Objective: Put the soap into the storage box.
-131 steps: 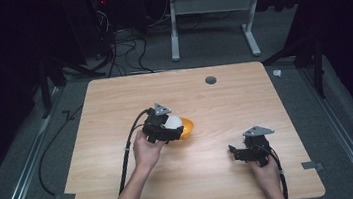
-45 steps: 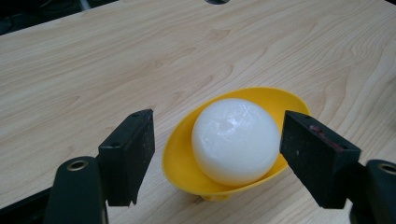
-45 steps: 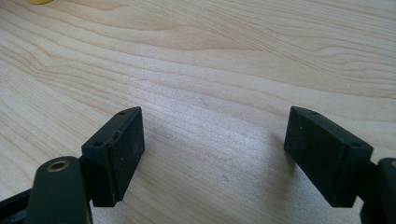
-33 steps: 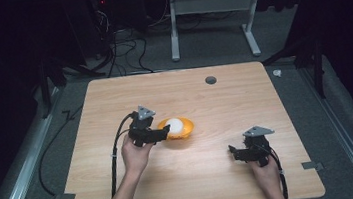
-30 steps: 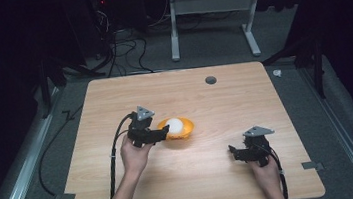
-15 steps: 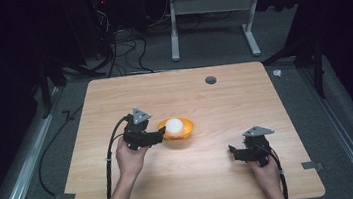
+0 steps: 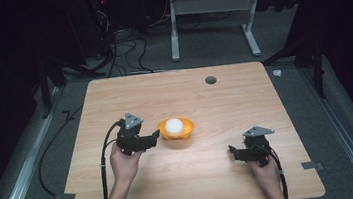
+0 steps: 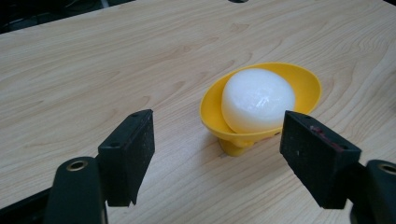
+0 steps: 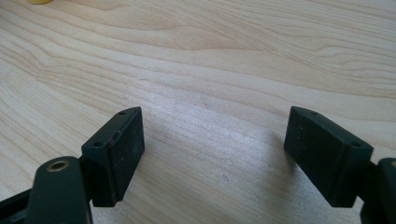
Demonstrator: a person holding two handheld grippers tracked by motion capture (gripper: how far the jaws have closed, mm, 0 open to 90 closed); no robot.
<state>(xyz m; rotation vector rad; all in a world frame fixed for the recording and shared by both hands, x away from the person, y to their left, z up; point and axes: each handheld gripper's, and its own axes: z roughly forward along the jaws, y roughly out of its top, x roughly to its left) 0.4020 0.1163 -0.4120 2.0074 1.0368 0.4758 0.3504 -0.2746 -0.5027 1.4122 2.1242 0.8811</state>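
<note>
Left hand-held gripper (image 7: 154, 137) just left of the yellow bowl (image 7: 176, 129), jaws spread wide and empty, bowl not touched. White ball (image 7: 174, 126) sitting in the yellow bowl, near the middle of the table (image 7: 114, 96). Best done slowly: jaws kept level and wide of the thin rim, closed gently across the bowl's walls or low on its small foot, since a light plastic dish probably slides or tips under a nudge and spills the ball. Bowl smooth, glossy, shallow; ball matte-white, rounded, slightly flattened; table pale wood grain. Right hand-held gripper (image 7: 231, 149) well right of the bowl, likewise wide open, holding nothing, low over bare wood.
</note>
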